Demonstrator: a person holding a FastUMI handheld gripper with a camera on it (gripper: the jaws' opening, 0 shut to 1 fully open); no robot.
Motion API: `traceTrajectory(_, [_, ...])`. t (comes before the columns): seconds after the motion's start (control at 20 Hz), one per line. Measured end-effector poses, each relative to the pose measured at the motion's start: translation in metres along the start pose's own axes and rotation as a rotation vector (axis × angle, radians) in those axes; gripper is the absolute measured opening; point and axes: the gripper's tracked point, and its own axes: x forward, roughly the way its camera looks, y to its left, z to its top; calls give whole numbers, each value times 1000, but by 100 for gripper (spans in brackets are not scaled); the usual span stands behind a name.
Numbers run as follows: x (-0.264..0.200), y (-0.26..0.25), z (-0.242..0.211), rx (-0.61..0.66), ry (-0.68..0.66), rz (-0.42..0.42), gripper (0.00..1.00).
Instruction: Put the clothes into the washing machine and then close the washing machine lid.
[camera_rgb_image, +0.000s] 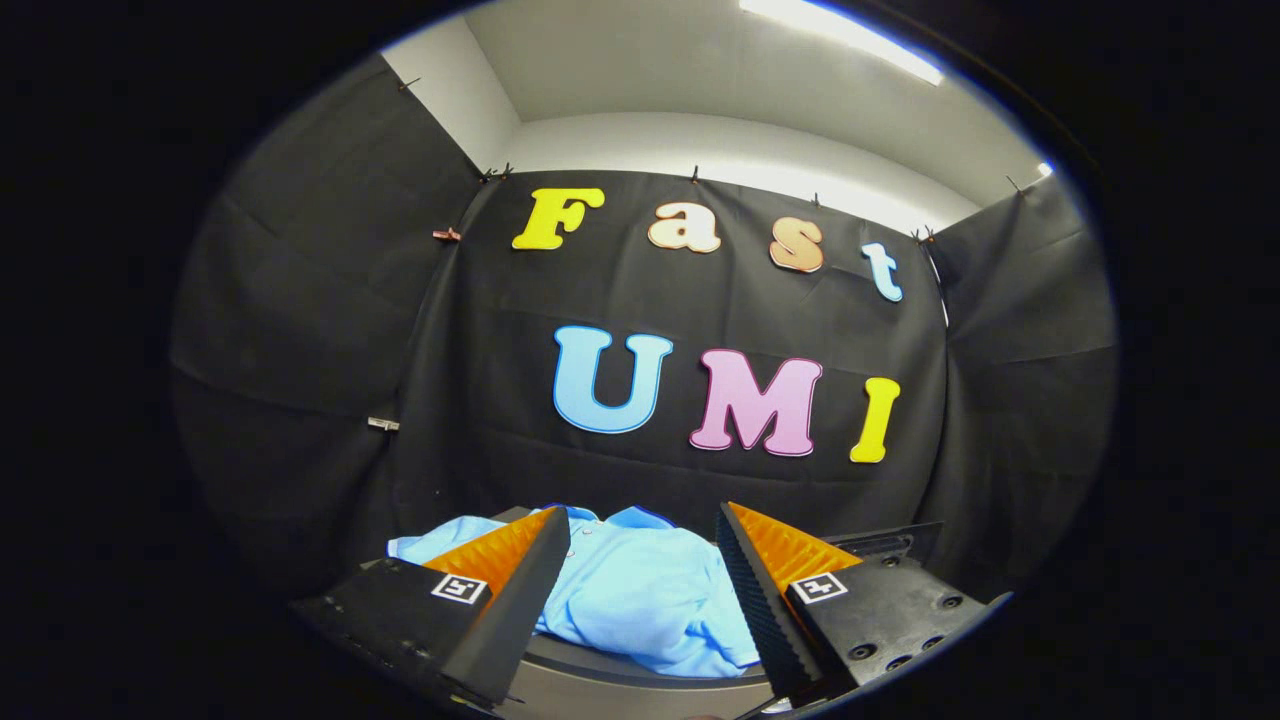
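A light blue shirt (640, 590) lies crumpled on a dark round rim (640, 672), just ahead of the gripper (643, 535) and partly between its fingers. The fingers stand wide apart and do not press the shirt. Behind the shirt hangs the black cloth wall (480, 380), with the white ceiling (700, 80) above.

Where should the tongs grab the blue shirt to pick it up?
Probably the puffy bunched middle of the blue shirt, coming straight down from above. It lies crumpled in a heap between and just ahead of the open tongs, so the raised folds give both fingers cloth to pinch. The flat edges hug the grey surface and would be harder to catch.
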Motion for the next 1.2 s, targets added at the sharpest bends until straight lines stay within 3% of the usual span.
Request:
traceTrajectory(0.5, [64,24,-13,24,104,33,94])
traceTrajectory(0.85, [100,27,-121,23,518,11,93])
traceTrajectory(1.2, [127,38,-111,147,519,72,91])
